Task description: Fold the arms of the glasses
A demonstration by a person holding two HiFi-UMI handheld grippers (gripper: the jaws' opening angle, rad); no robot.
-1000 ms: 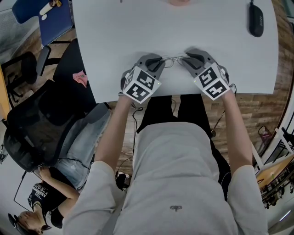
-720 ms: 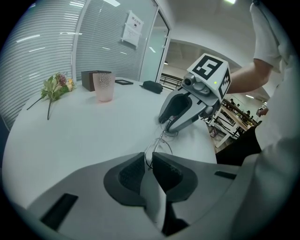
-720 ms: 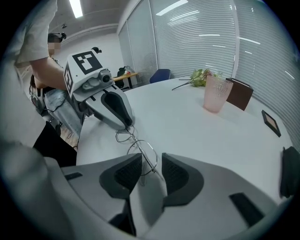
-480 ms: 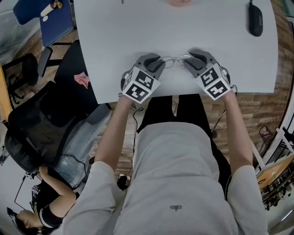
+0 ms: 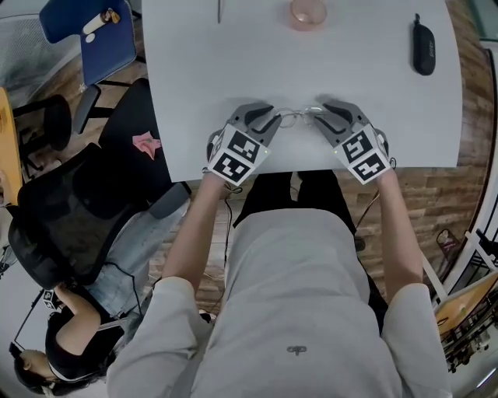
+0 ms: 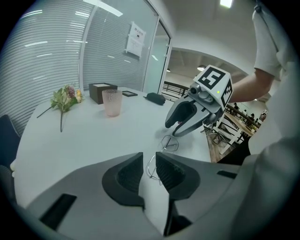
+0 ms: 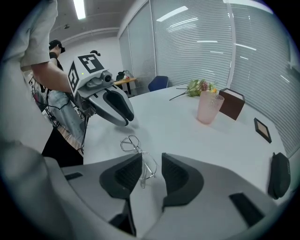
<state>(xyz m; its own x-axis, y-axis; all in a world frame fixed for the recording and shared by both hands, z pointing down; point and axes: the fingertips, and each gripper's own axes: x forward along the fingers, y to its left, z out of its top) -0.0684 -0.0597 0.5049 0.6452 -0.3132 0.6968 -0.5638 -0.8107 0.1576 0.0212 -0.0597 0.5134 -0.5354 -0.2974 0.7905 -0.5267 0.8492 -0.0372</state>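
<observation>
Two grippers meet tip to tip; glasses (image 5: 298, 116) lie on table (image 5: 194, 78) btwn them, long axis gripper-to-gripper, equally near each. Jaws of left gripper (image 6: 149, 155) just widened, of right gripper (image 7: 152, 157) just narrowed; both apart, a lens end in each gap.

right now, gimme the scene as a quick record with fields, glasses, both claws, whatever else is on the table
glasses: thin silver wire-frame glasses, near edge of white table, between both claws; arms folded or not: cannot tell
left claw: jaws apart, just been opening; one lens rim in the gap, not pinched
right claw: jaws apart, just closed in slightly; other lens in the gap, not pinched
far side: pink translucent cup, black oval case, flower sprig, dark brown box
</observation>
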